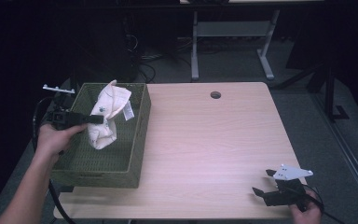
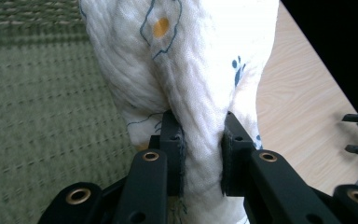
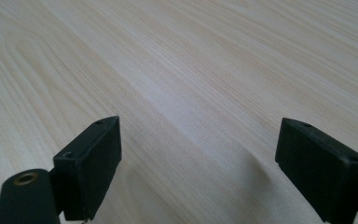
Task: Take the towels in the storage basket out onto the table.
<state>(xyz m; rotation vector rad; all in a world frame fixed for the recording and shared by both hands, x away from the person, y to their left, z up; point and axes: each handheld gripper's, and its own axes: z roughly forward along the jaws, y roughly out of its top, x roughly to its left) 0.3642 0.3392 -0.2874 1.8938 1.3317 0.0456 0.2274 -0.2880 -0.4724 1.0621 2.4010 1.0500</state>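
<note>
Left hand-held gripper point(image 2: 200, 163) has its black jaws clamped on a bunched neck of soft, crinkled cream cloth point(image 1: 106, 116) printed with small blue and orange motifs; the cloth hangs over the woven olive-green basket point(image 1: 137, 140) at the worktop's point(image 1: 214, 140) left edge. Right hand-held gripper point(image 3: 198, 163) has its blocky jaws spread wide above bare pale wood-grain laminate.

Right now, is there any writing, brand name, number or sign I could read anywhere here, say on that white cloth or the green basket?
None can be read.
White cloth: printed with small blue and orange drawings, no letters.
Small tag hanging from the cloth over the green basket: too small and blurred to read.
Left gripper, clamped on the cloth, and right gripper, open over the table: no markings visible.
</note>
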